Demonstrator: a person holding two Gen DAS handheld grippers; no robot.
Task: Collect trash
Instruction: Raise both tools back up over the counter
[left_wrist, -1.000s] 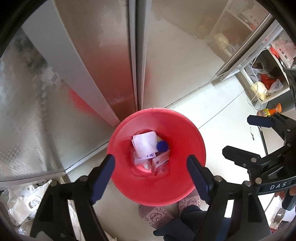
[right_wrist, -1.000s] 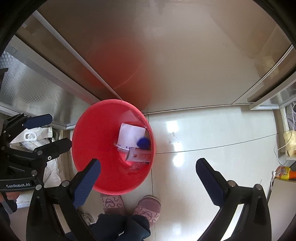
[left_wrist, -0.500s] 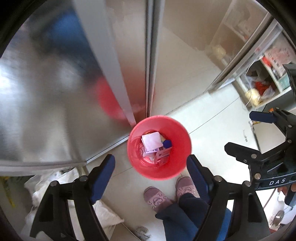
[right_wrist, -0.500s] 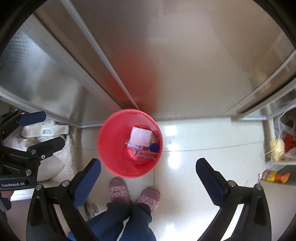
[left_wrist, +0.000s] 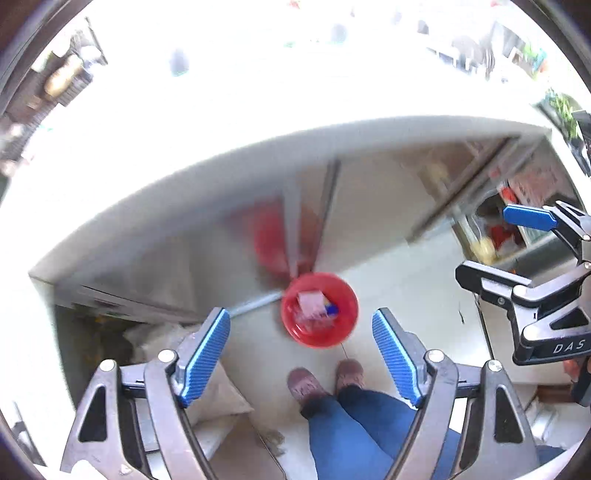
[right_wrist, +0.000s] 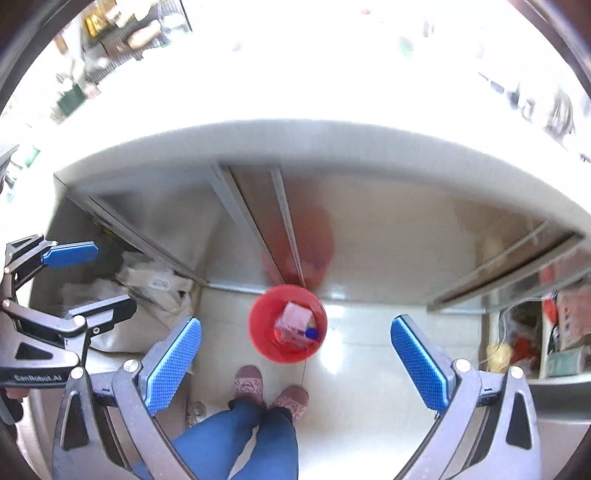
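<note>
since nothing is gripped, both the left gripper (left_wrist: 301, 352) and right gripper (right_wrist: 295, 360) are held wide apart above the red bin (right_wrist: 287, 323), where trash (right_wrist: 295, 320) is gathered.

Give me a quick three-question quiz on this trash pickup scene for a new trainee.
1. True or false: the left gripper holds a piece of trash.
2. What does the red bin stand on: A) the counter, B) the floor, C) a shelf?
3. Fill in: the bin stands just in front of the person's ____.

Key:
1. False; both the left and the right gripper are open with nothing between their fingers.
2. B, the floor.
3. Slippers.
</note>
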